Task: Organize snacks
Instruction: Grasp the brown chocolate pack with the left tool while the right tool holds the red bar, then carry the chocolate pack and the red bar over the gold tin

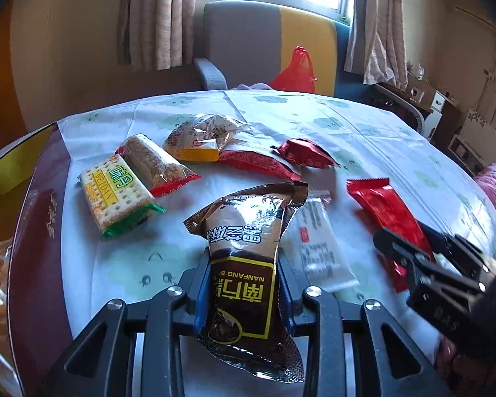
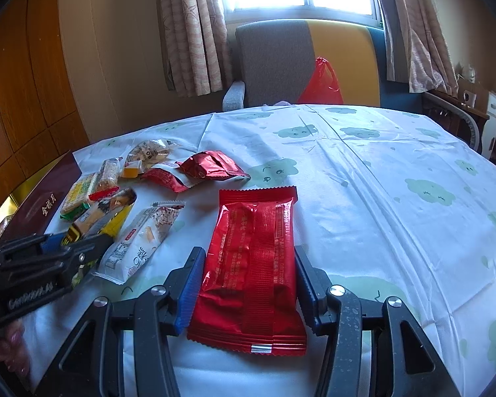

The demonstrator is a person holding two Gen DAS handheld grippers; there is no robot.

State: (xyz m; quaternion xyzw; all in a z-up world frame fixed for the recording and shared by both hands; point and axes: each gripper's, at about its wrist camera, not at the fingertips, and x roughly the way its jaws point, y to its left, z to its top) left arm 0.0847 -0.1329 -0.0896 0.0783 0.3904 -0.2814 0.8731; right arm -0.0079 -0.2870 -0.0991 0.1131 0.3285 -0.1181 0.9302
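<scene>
A brown and gold snack packet stands tilted up between the blue pads of my left gripper, which is shut on its waist. That gripper also shows at the left of the right wrist view. A flat red packet lies on the tablecloth. My right gripper has its pads against both long edges of it. In the left wrist view the right gripper sits over the same red packet.
A green cracker pack, a rice bar, a yellow-ended clear packet, a red-and-white packet, a dark red foil packet and a white packet lie around. A dark red box stands left. Behind are a chair and a red bag.
</scene>
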